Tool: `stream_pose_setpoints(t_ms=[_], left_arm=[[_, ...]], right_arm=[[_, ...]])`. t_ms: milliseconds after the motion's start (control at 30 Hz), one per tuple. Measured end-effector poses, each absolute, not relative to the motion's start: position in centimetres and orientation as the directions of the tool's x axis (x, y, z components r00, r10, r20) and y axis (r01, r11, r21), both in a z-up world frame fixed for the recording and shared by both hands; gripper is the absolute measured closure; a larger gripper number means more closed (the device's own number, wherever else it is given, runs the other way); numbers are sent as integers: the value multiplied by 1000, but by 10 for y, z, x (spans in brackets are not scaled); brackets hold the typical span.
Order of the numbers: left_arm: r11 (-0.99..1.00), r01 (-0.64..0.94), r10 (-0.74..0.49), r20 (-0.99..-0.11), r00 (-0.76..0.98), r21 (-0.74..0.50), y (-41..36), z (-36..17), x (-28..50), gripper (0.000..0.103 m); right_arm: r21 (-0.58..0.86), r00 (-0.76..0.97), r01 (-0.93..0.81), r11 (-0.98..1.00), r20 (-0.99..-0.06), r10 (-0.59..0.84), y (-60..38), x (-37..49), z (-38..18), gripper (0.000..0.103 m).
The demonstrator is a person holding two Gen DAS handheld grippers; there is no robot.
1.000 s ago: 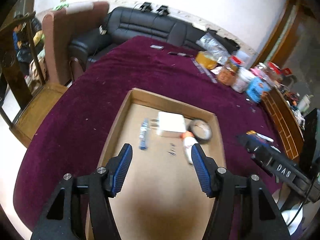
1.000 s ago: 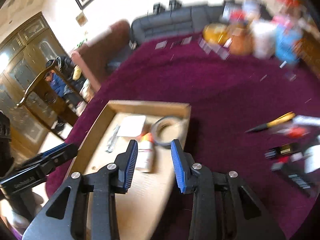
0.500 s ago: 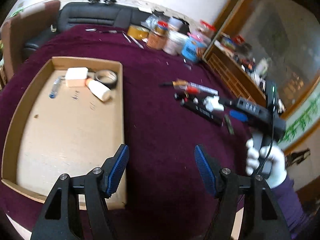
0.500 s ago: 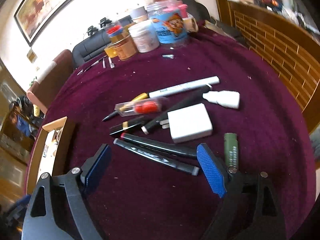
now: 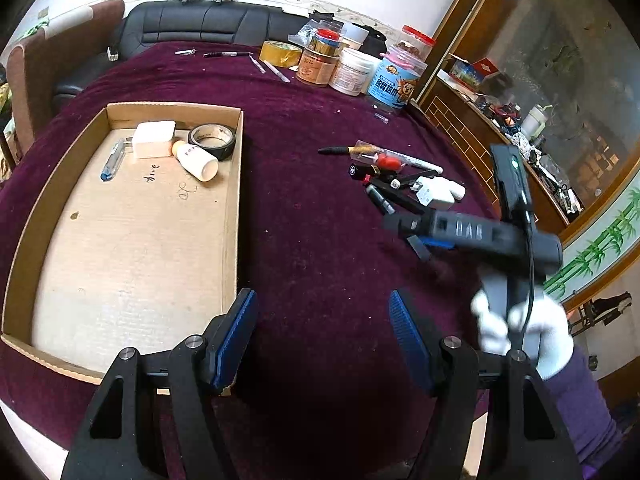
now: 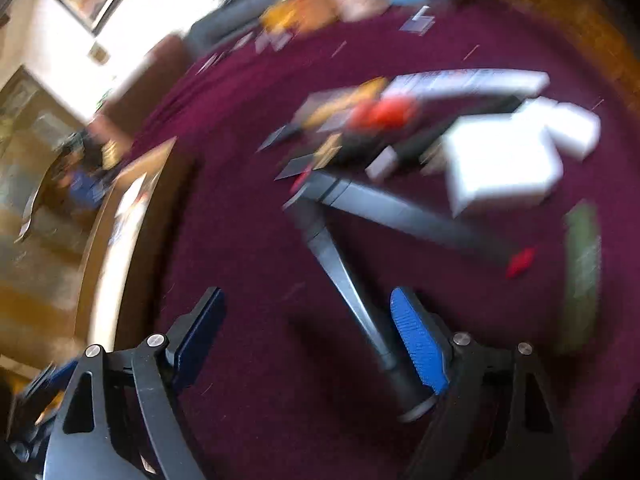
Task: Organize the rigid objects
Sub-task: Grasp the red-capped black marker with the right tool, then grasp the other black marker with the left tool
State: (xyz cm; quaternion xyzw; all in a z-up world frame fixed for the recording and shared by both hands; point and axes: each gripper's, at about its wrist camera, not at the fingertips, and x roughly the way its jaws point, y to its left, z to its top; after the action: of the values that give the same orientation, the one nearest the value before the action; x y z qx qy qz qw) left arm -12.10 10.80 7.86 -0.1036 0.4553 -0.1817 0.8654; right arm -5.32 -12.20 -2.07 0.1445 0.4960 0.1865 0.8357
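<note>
Bare cloth ahead, clutter beyond

Past the right gripper (image 6: pixel 308 336), a dark marker (image 6: pixel 340 264) lies between its fingers; chargers and pens crowd farther ahead.

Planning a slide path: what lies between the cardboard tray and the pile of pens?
Only bare maroon tablecloth between cardboard tray and pile of pens, in the left wrist view.

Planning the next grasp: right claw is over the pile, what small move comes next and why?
Probably lower the right claw and centre it on the near black marker, then close. Its jaws are closing but press on nothing; the marker runs beside the right pad, not between them. The box has bare floor.
</note>
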Motion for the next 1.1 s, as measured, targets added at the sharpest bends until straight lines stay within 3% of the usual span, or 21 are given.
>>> stream_pose_setpoints(t_ms=[100,367,567,767,1100], left_arm=[[910,231,-415,-753,511,-345,105,77,-122,41],[904,241,-427,-754,500,-353,103,76,-125,41],[897,244,-442,-761,475,-368,102,71,-125,41],[901,238,-435,-767,473,-364,103,69,-125,41],[889,290,-453,-777,436,-355,78,67,-115,41]], right_arm=[[513,424,-186,838,-727,540,-126,-58,-18,18],[102,625,-70,992,-771,124,-142,-43,1,23],[-44,595,-102,994,-803,26,-125,-13,-18,35],[46,532,-78,996,-843,81,-140,-16,-22,87],[180,455,-30,983,-874,173,-151,-91,-22,90]])
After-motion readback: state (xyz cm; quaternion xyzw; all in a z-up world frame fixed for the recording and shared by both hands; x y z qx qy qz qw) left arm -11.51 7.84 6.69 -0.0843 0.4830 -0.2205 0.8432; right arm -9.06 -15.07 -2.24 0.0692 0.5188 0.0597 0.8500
